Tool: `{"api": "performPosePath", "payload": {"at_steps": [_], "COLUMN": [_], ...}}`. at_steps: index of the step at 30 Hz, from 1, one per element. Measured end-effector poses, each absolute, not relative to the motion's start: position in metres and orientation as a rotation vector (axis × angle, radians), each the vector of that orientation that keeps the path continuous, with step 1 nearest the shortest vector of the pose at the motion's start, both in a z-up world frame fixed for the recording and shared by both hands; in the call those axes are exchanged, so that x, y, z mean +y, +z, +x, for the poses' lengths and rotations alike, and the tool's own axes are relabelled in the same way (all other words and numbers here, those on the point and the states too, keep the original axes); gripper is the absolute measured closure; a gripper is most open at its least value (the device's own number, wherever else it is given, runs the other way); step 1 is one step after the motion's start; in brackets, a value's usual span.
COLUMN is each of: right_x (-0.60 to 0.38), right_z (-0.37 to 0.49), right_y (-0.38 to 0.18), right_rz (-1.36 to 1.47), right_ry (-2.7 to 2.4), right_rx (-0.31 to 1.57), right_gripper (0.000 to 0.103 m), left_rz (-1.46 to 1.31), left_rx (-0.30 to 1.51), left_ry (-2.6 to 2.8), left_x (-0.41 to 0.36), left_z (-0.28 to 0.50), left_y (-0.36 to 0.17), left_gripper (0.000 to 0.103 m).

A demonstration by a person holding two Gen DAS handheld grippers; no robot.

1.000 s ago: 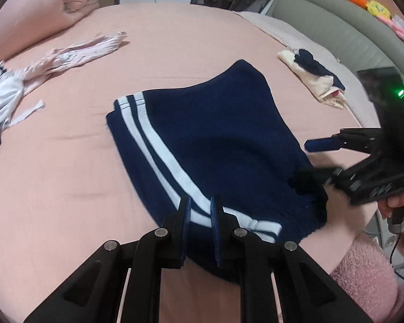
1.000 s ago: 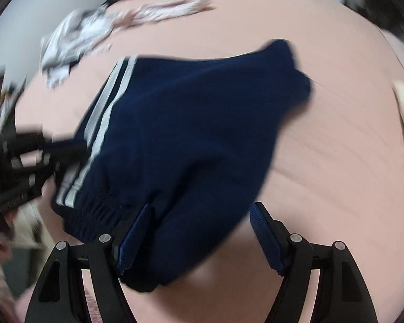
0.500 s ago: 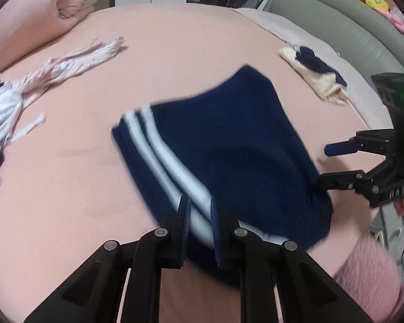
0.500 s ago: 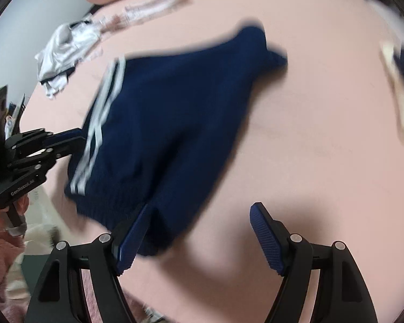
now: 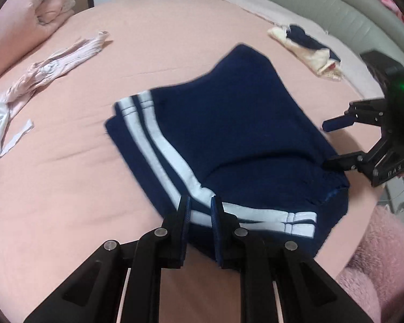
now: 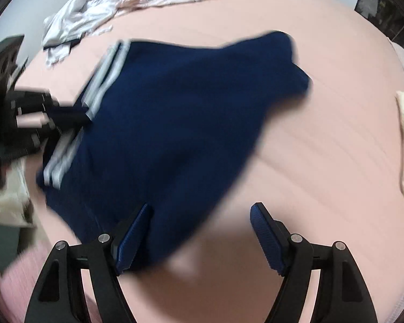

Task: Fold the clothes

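Navy shorts (image 5: 229,140) lie folded mid-bed (image 5: 67,202), left gripper (image 5: 199,210) clenched on the striped waistband at six o'clock to anchor it, right gripper (image 6: 202,215) spread wide at three o'clock, holding nothing, probably lining up another fold.

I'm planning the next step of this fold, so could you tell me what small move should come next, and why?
Probably bring the right hand-held gripper in and close it on the near edge of the navy shorts. Its jaws stand wide open at that edge, while the left hand-held gripper is already shut on the striped side, so only one side is held.
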State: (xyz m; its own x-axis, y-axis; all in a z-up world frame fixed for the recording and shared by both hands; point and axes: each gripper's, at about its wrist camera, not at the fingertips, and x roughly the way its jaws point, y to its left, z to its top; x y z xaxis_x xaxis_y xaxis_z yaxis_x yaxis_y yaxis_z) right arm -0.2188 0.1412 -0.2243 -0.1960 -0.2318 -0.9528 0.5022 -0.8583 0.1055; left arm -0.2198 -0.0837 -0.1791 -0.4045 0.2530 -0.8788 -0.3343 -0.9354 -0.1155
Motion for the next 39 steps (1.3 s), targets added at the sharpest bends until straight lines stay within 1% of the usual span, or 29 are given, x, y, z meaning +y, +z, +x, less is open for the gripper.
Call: {"api": "performPosePath", "payload": {"at_steps": [1,2,3,4,5,7,8,10,11,12,16,20,23,25,26,29,32,33,34,38,39], "right_x": [0.146,0.145,0.141,0.135,0.126,0.107,0.104,0.113,0.110,0.112,0.143,0.169,0.161,0.141,0.131,0.116,0.125,0.121,0.128,0.153,0.151], "right_z": [-0.219,-0.223,-0.227,-0.232,-0.237,-0.249,-0.246,-0.229,-0.234,-0.235,-0.226,-0.217,-0.226,-0.245,-0.254,-0.288,-0.309,-0.319,-0.327,-0.341,-0.336], "right_y": [-0.220,-0.216,-0.210,-0.205,-0.202,-0.201,-0.205,-0.218,-0.224,-0.227,-0.226,-0.215,-0.202,-0.196,-0.193,-0.195,-0.197,-0.207,-0.209,-0.198,-0.191], "right_rz": [1.597,1.583,1.563,1.530,1.494,1.444,1.446,1.508,1.546,1.569,1.610,1.605,1.549,1.523,1.509,1.484,1.514,1.556,1.592,1.639,1.623], "right_ry": [-2.111,-2.143,-2.182,-2.220,-2.253,-2.288,-2.278,-2.253,-2.236,-2.229,-2.242,-2.263,-2.319,-2.368,-2.392,-2.458,-2.507,-2.516,-2.521,-2.556,-2.556], "right_rx": [0.291,0.278,0.278,0.284,0.288,0.291,0.306,0.396,0.442,0.449,0.346,0.202,0.182,0.183,0.183,0.187,0.263,0.306,0.305,0.165,0.139], "right_gripper": [0.027,0.026,0.027,0.027,0.026,0.026,0.026,0.026,0.027,0.027,0.026,0.026,0.026,0.026,0.026,0.026,0.026,0.026,0.026,0.026,0.026], "left_rz": [-1.449,-1.410,-1.373,-1.344,-1.321,-1.276,-1.289,-1.327,-1.369,-1.412,-1.383,-1.342,-1.319,-1.369,-1.388,-1.486,-1.559,-1.562,-1.563,-1.456,-1.435], "left_rx": [0.117,0.128,0.119,0.093,0.080,0.058,0.114,0.232,0.276,0.319,0.327,0.227,0.050,-0.029,-0.037,0.025,0.065,0.038,0.007,-0.124,-0.105], "left_ry": [2.399,2.422,2.427,2.423,2.417,2.403,2.408,2.410,2.390,2.367,2.333,2.375,2.548,2.640,2.675,2.745,2.739,2.733,2.727,2.711,2.701], "left_x": [-0.083,-0.078,-0.072,-0.065,-0.056,-0.039,-0.030,-0.021,-0.022,-0.022,-0.048,-0.070,-0.093,-0.104,-0.106,-0.107,-0.106,-0.119,-0.134,-0.132,-0.125], "left_z": [-0.220,-0.222,-0.225,-0.230,-0.234,-0.243,-0.247,-0.251,-0.251,-0.251,-0.231,-0.225,-0.243,-0.262,-0.271,-0.289,-0.299,-0.293,-0.286,-0.275,-0.271], "left_y": [-0.175,-0.170,-0.166,-0.164,-0.164,-0.166,-0.171,-0.182,-0.190,-0.198,-0.196,-0.178,-0.167,-0.170,-0.174,-0.188,-0.203,-0.201,-0.199,-0.168,-0.163], "left_gripper": [0.085,0.073,0.064,0.046,0.038,0.038,0.038,0.038,0.038,0.037,0.037,0.038,0.038,0.038,0.038,0.038,0.036,0.036,0.036,0.036,0.036]}}
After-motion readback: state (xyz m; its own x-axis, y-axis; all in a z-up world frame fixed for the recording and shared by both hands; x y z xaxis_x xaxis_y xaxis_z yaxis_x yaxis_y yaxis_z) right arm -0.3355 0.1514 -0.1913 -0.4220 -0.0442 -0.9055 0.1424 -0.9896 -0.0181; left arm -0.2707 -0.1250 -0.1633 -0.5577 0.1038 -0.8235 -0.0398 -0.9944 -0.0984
